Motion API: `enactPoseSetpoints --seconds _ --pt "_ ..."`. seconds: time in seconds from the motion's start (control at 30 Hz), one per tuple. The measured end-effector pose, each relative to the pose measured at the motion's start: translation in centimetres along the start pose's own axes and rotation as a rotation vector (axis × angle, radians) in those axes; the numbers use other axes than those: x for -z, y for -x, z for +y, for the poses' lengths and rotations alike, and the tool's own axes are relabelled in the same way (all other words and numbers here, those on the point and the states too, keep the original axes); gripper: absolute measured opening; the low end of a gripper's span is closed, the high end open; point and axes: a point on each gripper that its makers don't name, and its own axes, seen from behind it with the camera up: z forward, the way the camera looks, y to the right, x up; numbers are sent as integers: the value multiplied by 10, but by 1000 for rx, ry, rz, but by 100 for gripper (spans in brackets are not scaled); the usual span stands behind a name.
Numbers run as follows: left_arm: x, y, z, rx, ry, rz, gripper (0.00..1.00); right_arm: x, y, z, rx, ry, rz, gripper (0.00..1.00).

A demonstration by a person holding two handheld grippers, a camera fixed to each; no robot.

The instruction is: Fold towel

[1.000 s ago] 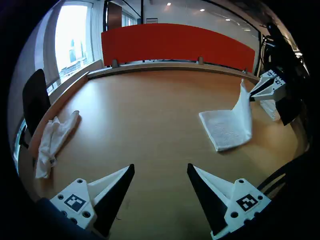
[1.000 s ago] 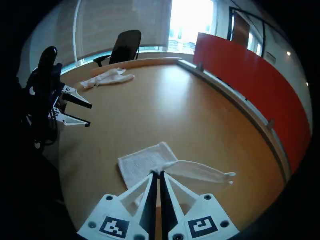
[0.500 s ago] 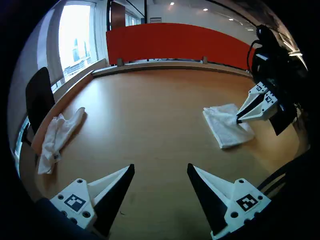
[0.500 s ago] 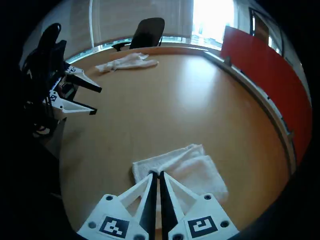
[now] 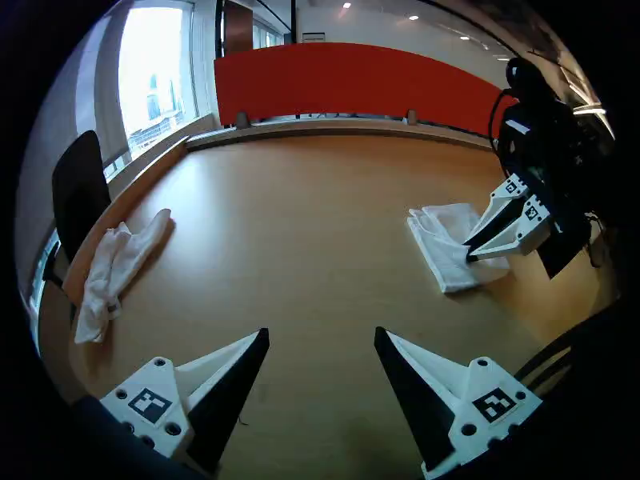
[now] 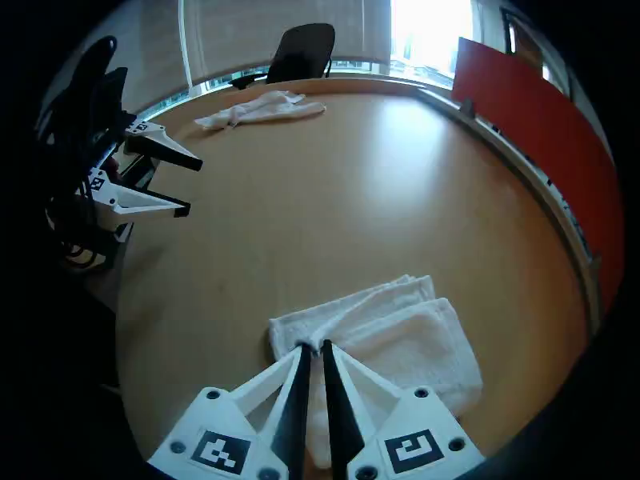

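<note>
Down flat on the wooden table (image 5: pixel 304 216) now with the white towel (image 6: pixel 400 336), doubled over on itself into a stacked rectangle. Held up in the air by one corner a second ago, already lowered across the bottom layer half a second ago, and since then settled, with two rounded fold edges showing along the far side in the right gripper view. Low against the towel's near edge with the right gripper (image 6: pixel 314 346), tips touching a small ridge of cloth. Fingers close together but a shade wider apart than half a second ago, with white fabric in the narrow gap; cannot tell whether still pressing on it. From the left gripper view, seen at the right side of the table, angled down onto the towel and a little lower than before. Spread wide, just as in both earlier moments, with the left gripper (image 5: pixel 320 330), hovering over bare wood well apart from the towel and barely shifted. Over by the far edge of the table, near the black chair (image 5: pixel 76 192), a second, crumpled white cloth (image 5: pixel 112 260), lying where it lay a second ago. Behind the table, along its edge, the red partition (image 5: pixel 352 80), unchanged.
</note>
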Motion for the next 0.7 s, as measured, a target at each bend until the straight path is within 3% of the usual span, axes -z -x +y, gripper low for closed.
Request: enactPoseSetpoints --seconds 0.23,0.7 --pt "1 0 -1 19 0 1 98 3 1 5 -13 21 13 82" --pt "-1 -3 -2 10 0 10 98 11 11 8 -48 67 19 85"
